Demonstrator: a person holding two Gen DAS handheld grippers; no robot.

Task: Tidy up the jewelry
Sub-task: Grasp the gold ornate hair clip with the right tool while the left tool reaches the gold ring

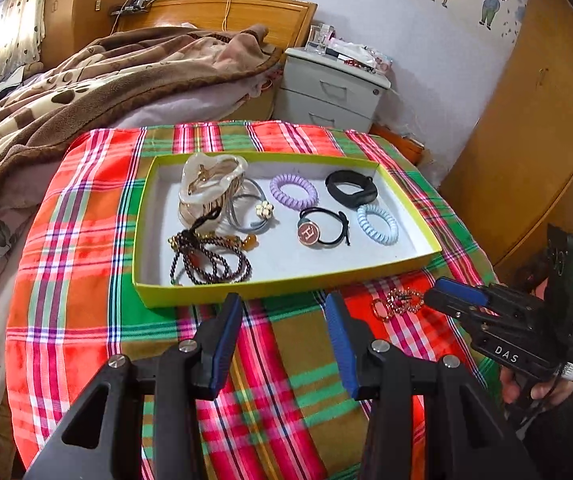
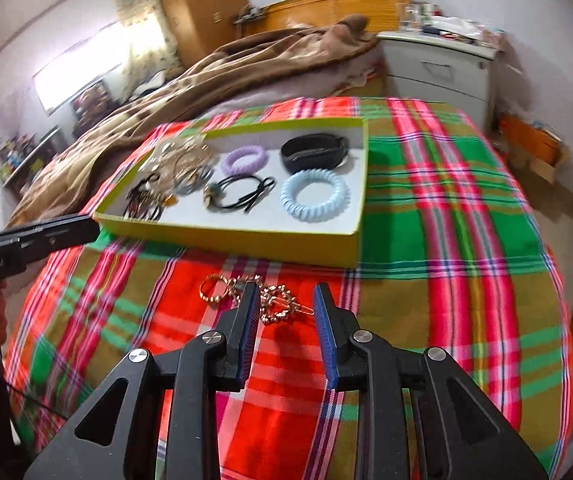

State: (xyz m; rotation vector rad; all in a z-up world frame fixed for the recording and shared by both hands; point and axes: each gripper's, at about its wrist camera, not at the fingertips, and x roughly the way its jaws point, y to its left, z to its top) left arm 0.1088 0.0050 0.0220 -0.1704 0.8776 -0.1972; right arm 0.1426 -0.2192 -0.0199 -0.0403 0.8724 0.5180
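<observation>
Right wrist view is showing the right gripper [image 2: 282, 300] with open jaws, hovering over a gold chain [image 2: 270, 300] that is lying on the plaid cloth [image 2: 446, 208], nothing gripped. Left gripper [image 1: 284, 320] is also standing open and empty. Farther, the yellow-green tray [image 2: 246, 240] is holding hair ties.

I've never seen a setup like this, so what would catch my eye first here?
The bright plaid cloth over the bed grabs you first, with a yellow-green tray of hair ties and beads on it. Nearer, a gold chain lies loose on the cloth, between the open right tongs.
</observation>
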